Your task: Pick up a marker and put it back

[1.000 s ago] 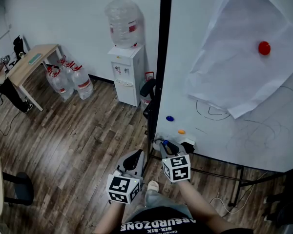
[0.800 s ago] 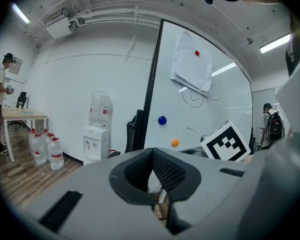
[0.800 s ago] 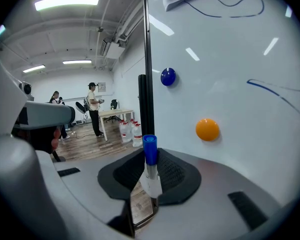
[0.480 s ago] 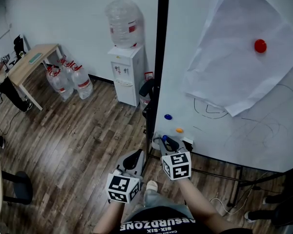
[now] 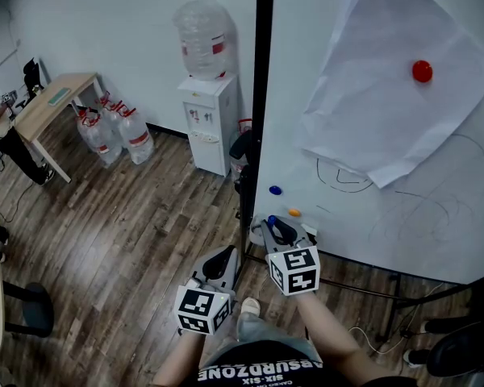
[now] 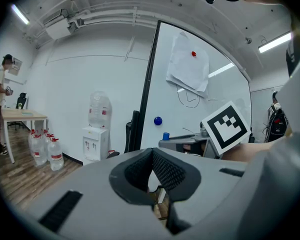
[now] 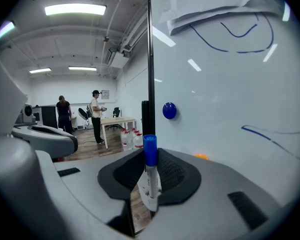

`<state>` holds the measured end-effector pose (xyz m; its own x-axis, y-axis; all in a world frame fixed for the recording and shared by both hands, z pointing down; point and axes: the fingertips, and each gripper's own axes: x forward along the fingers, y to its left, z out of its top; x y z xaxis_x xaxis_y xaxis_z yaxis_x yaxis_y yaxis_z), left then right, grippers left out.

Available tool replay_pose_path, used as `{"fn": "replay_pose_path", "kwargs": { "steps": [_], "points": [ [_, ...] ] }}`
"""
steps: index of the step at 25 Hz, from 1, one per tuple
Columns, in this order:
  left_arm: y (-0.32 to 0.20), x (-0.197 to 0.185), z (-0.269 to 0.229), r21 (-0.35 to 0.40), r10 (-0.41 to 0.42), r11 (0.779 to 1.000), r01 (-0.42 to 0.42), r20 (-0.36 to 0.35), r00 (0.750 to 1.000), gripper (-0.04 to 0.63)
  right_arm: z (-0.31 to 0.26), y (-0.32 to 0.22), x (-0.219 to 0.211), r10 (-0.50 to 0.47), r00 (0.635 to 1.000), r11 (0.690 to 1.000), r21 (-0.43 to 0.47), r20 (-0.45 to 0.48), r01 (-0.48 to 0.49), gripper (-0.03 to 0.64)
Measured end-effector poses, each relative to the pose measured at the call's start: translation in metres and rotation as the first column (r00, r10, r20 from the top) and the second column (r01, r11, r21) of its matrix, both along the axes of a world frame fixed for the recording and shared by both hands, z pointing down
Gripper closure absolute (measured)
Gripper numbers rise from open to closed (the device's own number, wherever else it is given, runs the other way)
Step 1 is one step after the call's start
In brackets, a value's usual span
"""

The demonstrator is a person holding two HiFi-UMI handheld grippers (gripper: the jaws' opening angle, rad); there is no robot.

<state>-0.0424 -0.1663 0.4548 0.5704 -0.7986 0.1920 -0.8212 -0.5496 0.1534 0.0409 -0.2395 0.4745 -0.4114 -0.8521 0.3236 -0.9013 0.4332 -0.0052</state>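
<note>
The right gripper's point(image 7: 150, 186) jaws pinch a marker point(image 7: 151, 180) between their ribbed pads. The marker stands upright with its blue cap point(image 7: 149, 151) sticking out above the jaws and its white barrel clamped below. In the head view this gripper is held up close to the lower left corner of the whiteboard point(image 5: 363, 216), the cap just below the orange magnet point(image 5: 294, 213) and the blue magnet point(image 5: 275, 190). The left gripper's point(image 6: 151, 156) jaws are pressed together at the tips with nothing between them. It sits lower and to the left of the right gripper, near it but apart, above the wooden floor point(image 5: 129, 224). Higher on the board a large sheet of paper point(image 5: 379, 111) hangs, pinned by a red magnet point(image 5: 422, 71), with thin scribbled lines on the board under its lower edge. Left of the board's black frame a water dispenser point(image 5: 209, 123) stands against the white wall. Several water bottles point(image 5: 113, 134) stand on the floor beside it and a desk point(image 5: 52, 101) is further left. In the right gripper view two people point(image 7: 96, 115) stand by that desk, well away.
</note>
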Motion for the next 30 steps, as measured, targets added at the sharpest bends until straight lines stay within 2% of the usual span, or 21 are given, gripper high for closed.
{"fn": "replay_pose_path", "kwargs": {
  "steps": [20, 30],
  "points": [
    [0.005, 0.007, 0.001, -0.001, -0.004, 1.000, 0.004, 0.007, 1.000, 0.588, -0.064, 0.025, 0.003, -0.072, 0.994, 0.991, 0.118, 0.084, 0.062, 0.545],
    [0.003, 0.012, 0.001, -0.002, 0.002, 1.000, -0.002, 0.012, 1.000, 0.588, -0.071, 0.045, 0.012, -0.074, 0.989, 0.991, 0.120, 0.126, 0.059, 0.545]
  ]
}}
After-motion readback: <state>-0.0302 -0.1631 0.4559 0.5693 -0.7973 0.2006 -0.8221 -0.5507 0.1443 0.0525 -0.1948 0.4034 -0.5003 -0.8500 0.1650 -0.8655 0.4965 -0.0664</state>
